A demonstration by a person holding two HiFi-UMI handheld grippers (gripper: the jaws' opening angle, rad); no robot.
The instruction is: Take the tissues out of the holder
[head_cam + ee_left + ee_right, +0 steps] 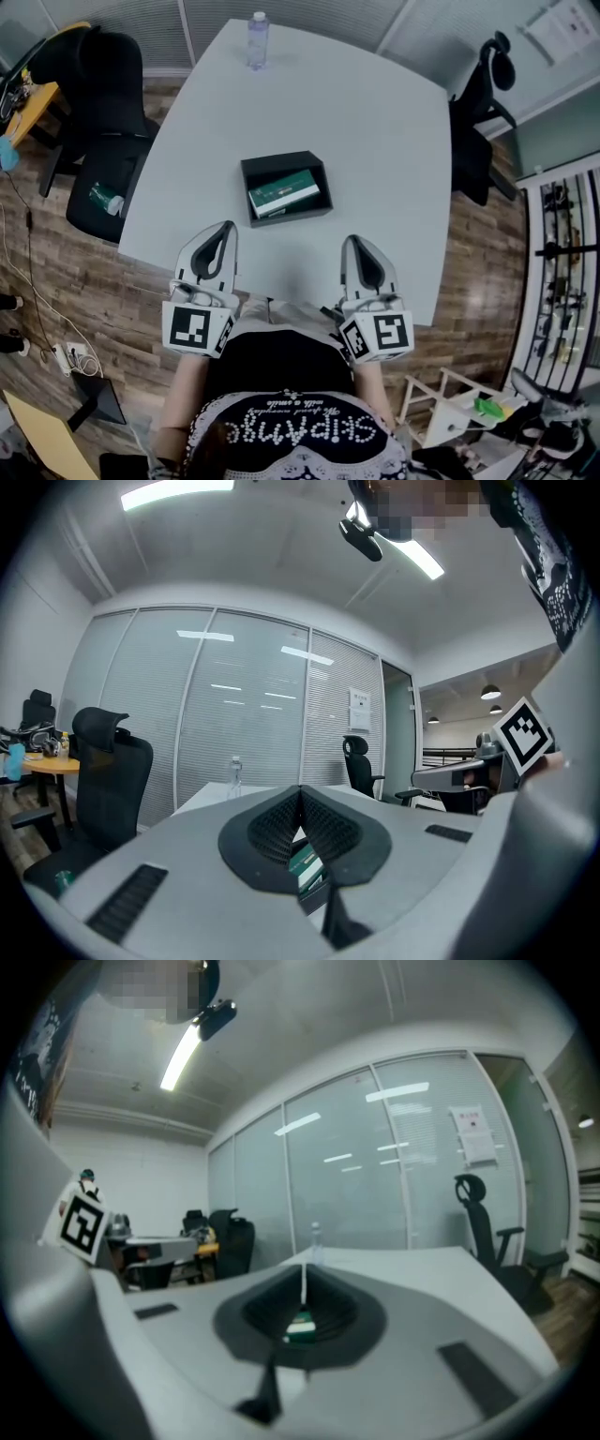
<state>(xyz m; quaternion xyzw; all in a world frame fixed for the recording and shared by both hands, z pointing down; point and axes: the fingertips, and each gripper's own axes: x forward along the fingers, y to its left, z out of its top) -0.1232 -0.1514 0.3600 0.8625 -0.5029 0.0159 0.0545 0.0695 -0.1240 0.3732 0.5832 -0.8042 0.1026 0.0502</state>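
A black open-topped holder [251, 174] sits in the middle of the white table [375, 122]. A green and white tissue pack [283, 195] lies flat inside it. My left gripper [228, 227] hovers over the table's near edge, below and left of the holder, its jaws shut and empty. At the same edge, below and right of the holder, my right gripper [354, 241] is also shut and empty. In the left gripper view the jaws [300, 790] meet, with the tissue pack [305, 866] glimpsed below them. The right gripper view shows the gripper [303, 1269] shut, the tissue pack [300, 1324] visible beyond.
A clear water bottle [257, 39] stands at the table's far edge. One black office chair [103, 141] is at the table's left and another black chair [480, 112] at its right. The person's torso presses against the near edge.
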